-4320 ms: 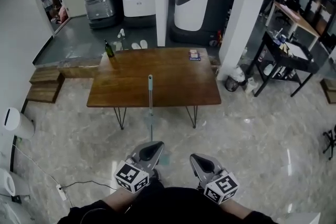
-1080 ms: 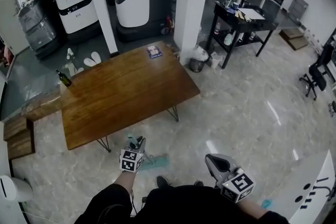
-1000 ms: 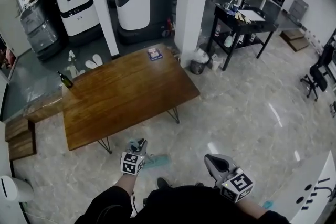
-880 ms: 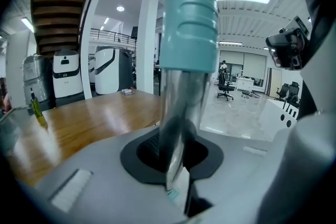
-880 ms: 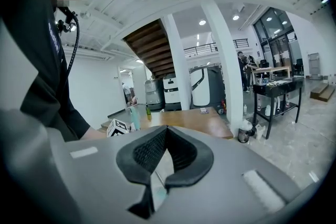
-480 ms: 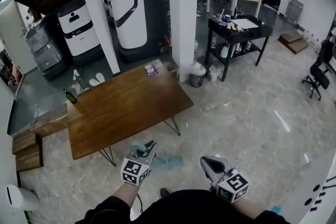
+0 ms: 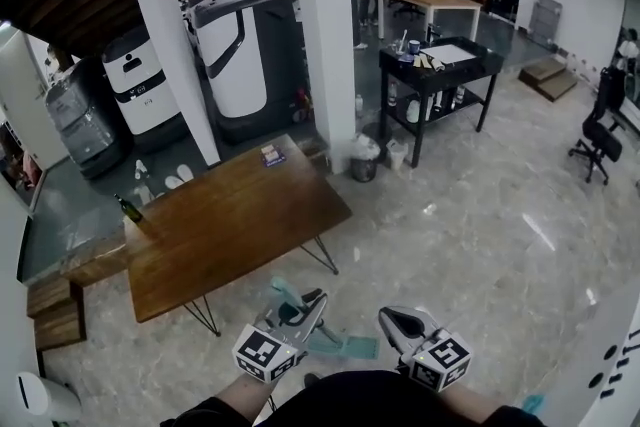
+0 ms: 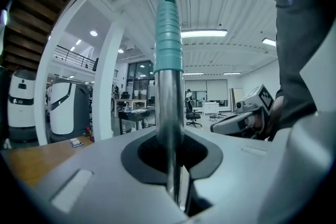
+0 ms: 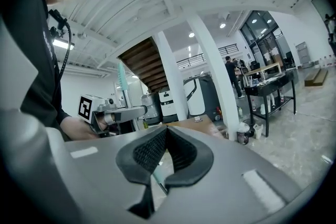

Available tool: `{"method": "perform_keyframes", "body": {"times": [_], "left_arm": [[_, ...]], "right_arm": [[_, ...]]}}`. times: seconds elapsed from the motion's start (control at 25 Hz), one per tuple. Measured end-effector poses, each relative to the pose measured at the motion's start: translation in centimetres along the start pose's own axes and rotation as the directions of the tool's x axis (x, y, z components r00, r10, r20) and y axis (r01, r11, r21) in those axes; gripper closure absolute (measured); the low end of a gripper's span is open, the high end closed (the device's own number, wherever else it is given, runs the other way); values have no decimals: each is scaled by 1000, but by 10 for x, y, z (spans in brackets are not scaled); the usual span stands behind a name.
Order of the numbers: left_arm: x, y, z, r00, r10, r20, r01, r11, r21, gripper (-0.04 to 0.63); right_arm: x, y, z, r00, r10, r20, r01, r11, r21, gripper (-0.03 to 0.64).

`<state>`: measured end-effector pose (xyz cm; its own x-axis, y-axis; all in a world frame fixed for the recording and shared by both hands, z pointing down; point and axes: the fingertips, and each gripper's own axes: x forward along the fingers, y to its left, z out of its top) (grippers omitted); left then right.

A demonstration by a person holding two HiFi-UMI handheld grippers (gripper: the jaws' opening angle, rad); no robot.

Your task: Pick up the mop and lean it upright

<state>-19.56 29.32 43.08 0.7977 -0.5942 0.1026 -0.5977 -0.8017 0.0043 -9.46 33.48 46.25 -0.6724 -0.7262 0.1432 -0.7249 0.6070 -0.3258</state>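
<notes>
Left gripper (image 7: 312, 301): fingers clenched on the mop (image 8: 169, 92) pole, handle upward, teal head low beside the wooden desk (image 7: 230, 225). Right gripper (image 7: 389, 318): fingers closed together, empty.

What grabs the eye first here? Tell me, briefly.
The left claw is clamped on the mop, whose shiny pole with a teal grip fills the left gripper view. Ahead of the person, a big wooden table stands beside a white pillar.
</notes>
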Motion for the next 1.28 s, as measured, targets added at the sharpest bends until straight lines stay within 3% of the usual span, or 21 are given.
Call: {"method": "perform_keyframes", "body": {"times": [0.24,0.52,1.28], "left_arm": [[16,-59,18,994,-110,22,110,994,-15,539],[30,-104,8,985,-172,-10,172,985,8,540],[75,-147,29,983,-185,-1,184,981,65,540]], "right_arm": [[-23,-19,1,999,-31,29,31,999,8,612],[-41,-33,-2,998,-46,40,46,999,5,612],[-82,-70,4,997,-51,60,51,999,6,612]]}}
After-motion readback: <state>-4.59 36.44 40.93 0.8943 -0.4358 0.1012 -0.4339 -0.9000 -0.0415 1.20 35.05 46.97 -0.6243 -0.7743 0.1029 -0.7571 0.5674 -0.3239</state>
